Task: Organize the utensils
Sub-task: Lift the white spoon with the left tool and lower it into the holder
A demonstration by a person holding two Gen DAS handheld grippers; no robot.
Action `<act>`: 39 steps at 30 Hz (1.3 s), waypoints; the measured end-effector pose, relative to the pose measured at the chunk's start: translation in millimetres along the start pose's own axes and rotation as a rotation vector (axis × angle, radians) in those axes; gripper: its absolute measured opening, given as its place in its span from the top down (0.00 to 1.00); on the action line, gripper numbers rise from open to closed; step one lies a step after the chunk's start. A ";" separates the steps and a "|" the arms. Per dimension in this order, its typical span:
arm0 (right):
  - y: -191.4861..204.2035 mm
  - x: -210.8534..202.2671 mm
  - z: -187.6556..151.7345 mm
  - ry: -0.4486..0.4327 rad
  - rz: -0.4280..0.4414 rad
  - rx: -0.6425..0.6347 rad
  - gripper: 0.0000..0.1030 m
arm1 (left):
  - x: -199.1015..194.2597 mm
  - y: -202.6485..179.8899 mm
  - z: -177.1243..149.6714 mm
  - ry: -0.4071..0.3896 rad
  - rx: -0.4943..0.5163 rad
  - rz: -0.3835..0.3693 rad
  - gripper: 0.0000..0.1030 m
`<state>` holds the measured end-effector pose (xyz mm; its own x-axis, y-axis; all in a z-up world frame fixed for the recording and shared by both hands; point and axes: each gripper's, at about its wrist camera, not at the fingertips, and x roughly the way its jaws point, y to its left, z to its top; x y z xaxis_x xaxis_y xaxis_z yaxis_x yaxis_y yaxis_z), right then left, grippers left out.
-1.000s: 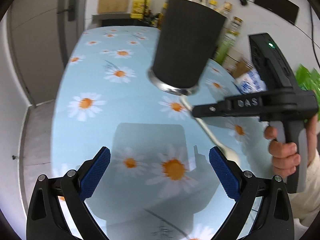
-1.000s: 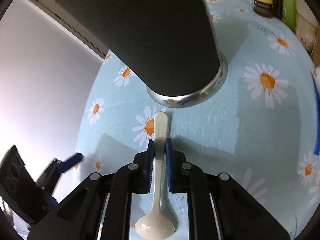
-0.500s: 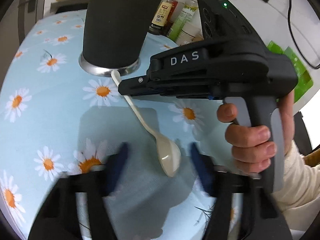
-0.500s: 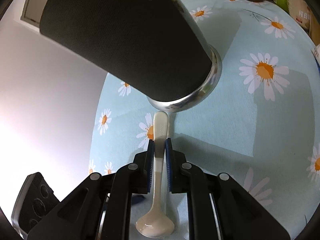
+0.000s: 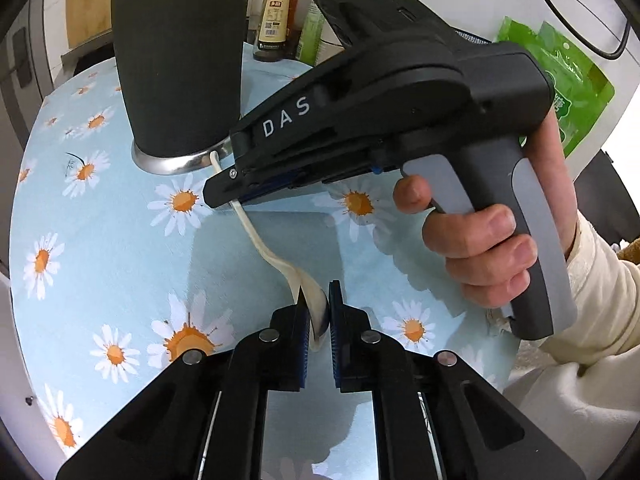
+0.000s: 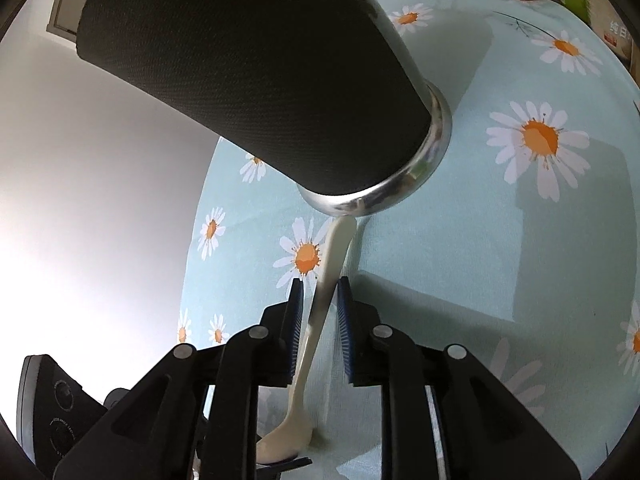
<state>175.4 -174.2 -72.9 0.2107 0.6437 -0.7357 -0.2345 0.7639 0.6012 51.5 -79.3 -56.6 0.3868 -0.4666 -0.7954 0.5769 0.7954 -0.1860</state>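
Left gripper (image 5: pixel 318 316): fingers drawn narrow, pads clamped on the bowl of the spoon (image 5: pixel 256 236); bowl stands on edge between the blue pads.
Spoon, left view: one, cream-coloured plastic; the handle runs away from the left fingers, up and leftward, under the nose of the right gripper, its tip against the metal base ring of the holder (image 5: pixel 180 60).
Right gripper (image 6: pixel 320 316): fingers narrow, either side of the spoon handle (image 6: pixel 334 256) at mid-length; a thin gap shows on each side, so whether the pads press cannot be told.
Spoon, right view: bowl lies low in frame behind the fingers, handle passes forward between them, tip touching the holder's rim (image 6: pixel 384 196).
Spoon height: bowl end looks lifted, tip end down by the table; not sure.
Right hand (image 5: pixel 480 248): wrapped round the grey pistol handle, forefinger forward on the trigger, cream sleeve (image 5: pixel 592 312) at the wrist; gripper body angled down and leftward across the left view.
Left gripper pose: pointing steeply down at the table.
Table (image 5: pixel 100 240): light blue cloth with white and orange daisies.
Holder: one, black cylinder on a shiny metal base, upright, just beyond the spoon tip.
Bottles (image 5: pixel 276 20): at least two behind the holder, one brown with a label, one greenish; more cannot be counted.
Green bag (image 5: pixel 572 92): one, far right against the wall.
Cable (image 5: pixel 576 28): one black, looped on the wall above the bag.
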 end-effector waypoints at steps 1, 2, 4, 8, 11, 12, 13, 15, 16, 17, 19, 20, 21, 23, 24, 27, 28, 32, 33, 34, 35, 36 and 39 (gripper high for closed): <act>-0.4 1.5 0.9 0.006 -0.002 0.005 0.86 | -1.4 1.7 -0.2 0.003 0.007 0.012 0.93; -1.0 1.3 1.8 0.010 0.001 0.011 0.86 | -2.9 2.9 -0.5 0.009 0.021 0.028 0.93; -2.5 -0.6 2.9 0.014 0.008 0.020 0.86 | -4.3 -2.2 -2.1 0.021 0.048 0.060 0.93; -3.8 -10.4 5.5 0.004 0.051 0.047 0.88 | -10.8 0.5 -5.7 0.025 0.067 0.084 0.92; -0.5 -21.8 9.1 -0.006 0.090 0.053 0.89 | -16.9 -0.2 -6.9 0.017 0.088 0.108 0.92; 2.2 -27.0 10.1 -0.013 0.098 0.048 0.89 | -18.0 -0.8 -8.3 0.016 0.100 0.121 0.92; 3.8 -31.6 10.6 -0.018 0.102 0.044 0.89 | -19.0 -1.7 -8.2 0.018 0.108 0.130 0.92; 12.2 -41.6 11.5 -0.037 0.109 0.022 0.90 | -20.9 -2.9 -7.7 0.022 0.128 0.162 0.92; 13.9 -50.5 11.6 -0.046 0.111 0.010 0.90 | -22.1 -2.7 -6.6 0.020 0.134 0.170 0.92; 18.9 -57.1 12.0 -0.058 0.115 -0.006 0.90 | -24.2 -2.9 -5.4 0.016 0.138 0.180 0.92; 26.1 -70.2 12.7 -0.076 0.118 -0.036 0.91 | -27.0 -0.7 -0.2 0.006 0.141 0.192 0.92; 32.5 -72.6 13.3 -0.086 0.116 -0.052 0.91 | -29.3 -0.4 2.1 -0.001 0.144 0.200 0.91; 39.1 -79.8 14.2 -0.100 0.109 -0.077 0.91 | -31.1 0.7 5.2 -0.007 0.148 0.208 0.91; 47.7 -90.1 15.9 -0.119 0.104 -0.107 0.91 | -38.4 0.1 11.0 -0.023 0.159 0.226 0.91; 54.2 -96.2 17.2 -0.134 0.100 -0.129 0.91 | -40.7 0.4 14.5 -0.031 0.170 0.240 0.91; 69.0 -117.6 21.2 -0.171 0.090 -0.193 0.91 | -50.2 -3.5 24.8 -0.051 0.194 0.270 0.91; 79.1 -120.2 23.3 -0.183 0.085 -0.214 0.91 | -53.9 -2.5 30.3 -0.060 0.203 0.278 0.91; 102.8 -144.1 32.3 -0.240 0.070 -0.294 0.91 | -67.4 1.8 52.6 -0.101 0.232 0.307 0.91; 107.3 -151.1 34.9 -0.260 0.065 -0.310 0.91 | -72.1 2.2 59.9 -0.120 0.243 0.324 0.91; 111.4 -156.8 36.7 -0.274 0.063 -0.320 0.91 | -74.5 3.4 64.9 -0.131 0.245 0.329 0.91; 114.9 -161.3 38.9 -0.288 0.062 -0.332 0.91 | -77.8 5.3 71.8 -0.146 0.244 0.328 0.91; 119.1 -167.8 42.7 -0.310 0.057 -0.345 0.91 | -80.7 6.8 78.8 -0.159 0.246 0.329 0.91; 129.0 -180.8 51.7 -0.348 0.045 -0.363 0.91 | -85.5 8.7 96.7 -0.185 0.260 0.340 0.91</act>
<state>156.0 -189.6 153.8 0.4824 0.6998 -0.5268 -0.5526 0.7098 0.4368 92.9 -70.0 65.5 0.6936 -0.2758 -0.6655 0.5470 0.8027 0.2374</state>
